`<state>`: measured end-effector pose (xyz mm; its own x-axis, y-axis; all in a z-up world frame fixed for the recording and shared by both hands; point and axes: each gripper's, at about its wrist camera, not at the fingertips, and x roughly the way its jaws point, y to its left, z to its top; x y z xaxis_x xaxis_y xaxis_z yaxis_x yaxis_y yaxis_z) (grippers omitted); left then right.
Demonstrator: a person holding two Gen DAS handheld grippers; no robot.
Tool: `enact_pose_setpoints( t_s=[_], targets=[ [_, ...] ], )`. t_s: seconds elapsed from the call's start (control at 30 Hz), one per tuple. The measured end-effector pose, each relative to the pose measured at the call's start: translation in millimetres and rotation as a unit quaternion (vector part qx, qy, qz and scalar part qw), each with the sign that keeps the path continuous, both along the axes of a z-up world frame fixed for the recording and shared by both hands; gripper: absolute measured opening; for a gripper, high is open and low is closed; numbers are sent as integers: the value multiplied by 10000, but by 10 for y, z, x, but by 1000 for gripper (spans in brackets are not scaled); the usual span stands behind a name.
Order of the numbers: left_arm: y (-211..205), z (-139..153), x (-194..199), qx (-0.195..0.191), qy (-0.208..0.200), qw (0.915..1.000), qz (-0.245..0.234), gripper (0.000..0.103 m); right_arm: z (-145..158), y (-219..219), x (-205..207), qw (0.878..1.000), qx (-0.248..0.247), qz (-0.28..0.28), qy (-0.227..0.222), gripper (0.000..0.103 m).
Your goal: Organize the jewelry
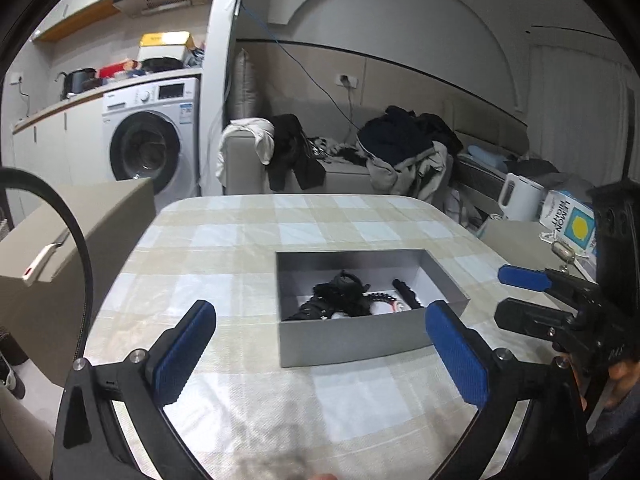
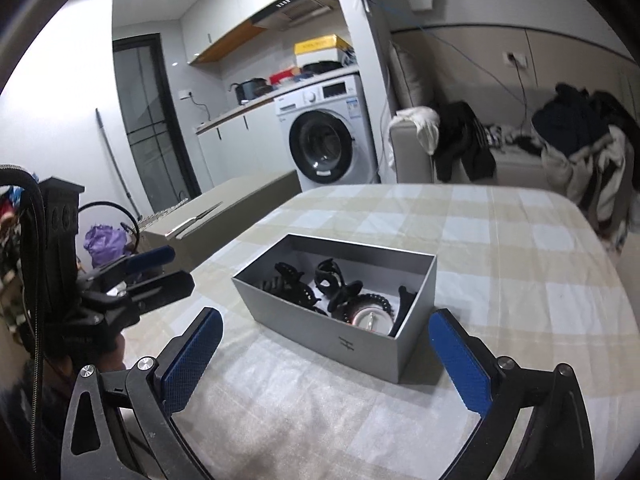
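A grey open box [image 1: 352, 340] [image 2: 320, 340] stands on the checked tablecloth [image 1: 240, 240] [image 2: 500, 240]. Inside lie black hair claw clips [image 1: 340, 292] [image 2: 332, 280], a black coiled hair tie [image 2: 374, 300] and a white round item, partly hidden by the box wall. My left gripper [image 1: 320, 308] is open just in front of the box, blue pads wide apart, nothing between them. My right gripper [image 2: 326, 316] is open too, level with the box's near corner and holding nothing. Each gripper shows in the other's view, the right one [image 1: 520, 292] on the box's right side, the left one [image 2: 172, 268] on its left side.
A beige cabinet [image 1: 80, 232] stands left of the table, with a washing machine [image 1: 152, 136] behind it. A sofa piled with clothes [image 1: 400, 152] runs along the far side. A white kettle [image 1: 520, 196], a lemon carton [image 1: 568, 220] and a glass sit at the right.
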<state>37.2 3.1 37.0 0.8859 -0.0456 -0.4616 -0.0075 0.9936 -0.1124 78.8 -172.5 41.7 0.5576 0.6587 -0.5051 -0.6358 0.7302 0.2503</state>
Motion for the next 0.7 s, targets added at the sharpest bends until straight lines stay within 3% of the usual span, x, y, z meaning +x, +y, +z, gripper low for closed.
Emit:
enact_pose_setpoints(
  t_s=[0.37,0.7],
  targets=[
    [12,-188,-78,99,-279,9995,74,102,-47,-20,-158,9976,101,-119,-679,103],
    [-58,-157,-139,216,-501,9985,4,102,-64,-36,-229,9958,147,-81,-899,103]
  ],
)
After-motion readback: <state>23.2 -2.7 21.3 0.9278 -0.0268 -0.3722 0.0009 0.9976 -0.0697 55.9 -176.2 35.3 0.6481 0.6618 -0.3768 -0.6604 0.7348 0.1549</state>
